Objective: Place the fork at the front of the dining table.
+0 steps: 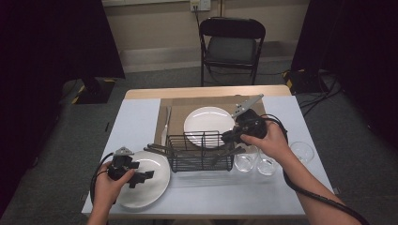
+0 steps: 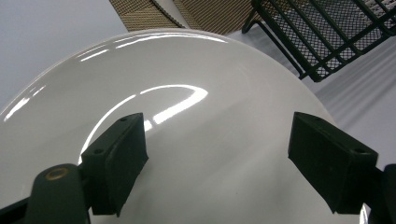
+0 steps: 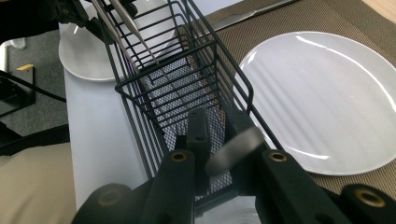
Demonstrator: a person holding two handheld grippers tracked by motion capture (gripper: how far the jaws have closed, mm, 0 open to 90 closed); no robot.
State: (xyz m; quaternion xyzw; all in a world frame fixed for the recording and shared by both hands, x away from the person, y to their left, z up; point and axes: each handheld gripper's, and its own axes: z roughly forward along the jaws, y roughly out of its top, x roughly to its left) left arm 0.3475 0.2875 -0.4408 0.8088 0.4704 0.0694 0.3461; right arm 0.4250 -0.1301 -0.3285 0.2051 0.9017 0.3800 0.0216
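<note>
A black wire basket (image 1: 201, 151) stands mid-table with several metal utensils (image 1: 157, 149) poking out of its left end. My right gripper (image 1: 231, 137) is at the basket's right end. In the right gripper view its jaws (image 3: 219, 140) are shut on a blurred silvery utensil handle (image 3: 236, 148) just above the basket (image 3: 187, 79). My left gripper (image 1: 141, 177) hovers open over the front-left white plate (image 1: 155, 187). In the left gripper view the jaws (image 2: 215, 158) stand wide apart over that plate (image 2: 201, 107), with nothing between them.
A second white plate (image 1: 209, 121) lies on the brown placemat (image 1: 178, 110) behind the basket, with a knife (image 1: 165, 126) at the mat's left. Three clear glasses (image 1: 266, 165) stand right of the basket. A black folding chair (image 1: 231, 47) is beyond the table.
</note>
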